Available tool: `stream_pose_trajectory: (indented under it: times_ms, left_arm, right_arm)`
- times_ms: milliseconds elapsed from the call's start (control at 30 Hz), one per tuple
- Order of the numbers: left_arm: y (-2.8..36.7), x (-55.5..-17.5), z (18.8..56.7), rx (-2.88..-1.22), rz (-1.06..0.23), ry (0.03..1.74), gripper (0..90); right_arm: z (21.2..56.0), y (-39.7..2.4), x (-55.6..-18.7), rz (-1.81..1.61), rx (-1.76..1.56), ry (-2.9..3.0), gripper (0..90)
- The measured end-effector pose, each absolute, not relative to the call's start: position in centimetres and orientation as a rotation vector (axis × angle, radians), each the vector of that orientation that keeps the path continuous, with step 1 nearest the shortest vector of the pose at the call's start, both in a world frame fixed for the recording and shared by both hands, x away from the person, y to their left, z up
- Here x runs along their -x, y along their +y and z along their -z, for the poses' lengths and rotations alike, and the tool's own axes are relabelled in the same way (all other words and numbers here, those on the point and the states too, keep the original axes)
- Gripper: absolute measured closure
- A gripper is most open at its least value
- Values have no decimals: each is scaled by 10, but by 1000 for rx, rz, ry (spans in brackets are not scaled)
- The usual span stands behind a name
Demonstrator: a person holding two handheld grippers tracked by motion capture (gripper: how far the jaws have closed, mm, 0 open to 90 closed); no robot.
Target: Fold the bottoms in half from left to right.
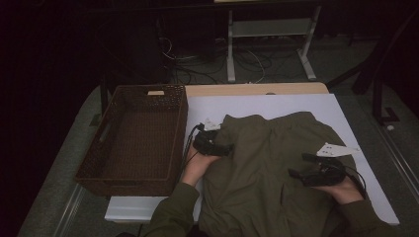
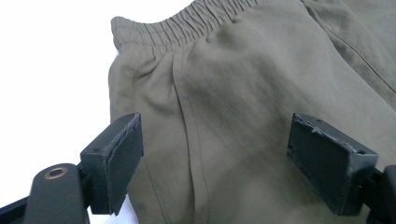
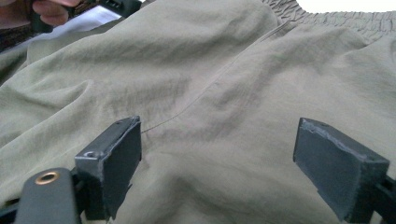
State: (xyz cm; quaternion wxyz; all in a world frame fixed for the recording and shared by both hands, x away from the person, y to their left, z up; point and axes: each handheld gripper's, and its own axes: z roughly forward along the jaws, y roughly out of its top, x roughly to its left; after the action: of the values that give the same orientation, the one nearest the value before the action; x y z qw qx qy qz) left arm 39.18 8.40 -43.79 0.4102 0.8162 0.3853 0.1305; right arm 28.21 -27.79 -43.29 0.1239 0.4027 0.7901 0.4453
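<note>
The 2 black pads (image 2: 114,161) of the left gripper (image 1: 223,147) stand wide apart above the olive trousers (image 1: 269,168), clamping nothing. The right gripper (image 1: 298,165) is likewise open, its pads (image 3: 112,163) spread over the cloth near a seam. The trousers lie spread on the white sheet (image 1: 296,103) covering the table (image 1: 257,89), elastic waistband (image 2: 187,21) at the far side. A brown wicker basket (image 1: 106,148) sits just beside the sheet, on the left.
</note>
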Motion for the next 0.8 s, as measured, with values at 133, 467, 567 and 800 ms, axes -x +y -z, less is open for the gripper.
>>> stream_pose_trajectory:
  times_ms: [133, 467, 567, 800]
  left_arm:
    - [83, -399, 435, -2047, -340, 982, 200]
    - [81, -417, 434, -2045, -389, 1019, 278]
    - [80, -424, 434, -2055, -400, 1029, 317]
    - [80, -440, 439, -2077, -410, 1060, 437]
  right_arm:
    - [433, -278, -282, -1301, -1175, 2303, 155]
    - [433, -278, -282, -1302, -1172, 2307, 155]
    - [433, -278, -282, -1304, -1175, 2307, 154]
    - [433, -279, -282, -1307, -1174, 2305, 154]
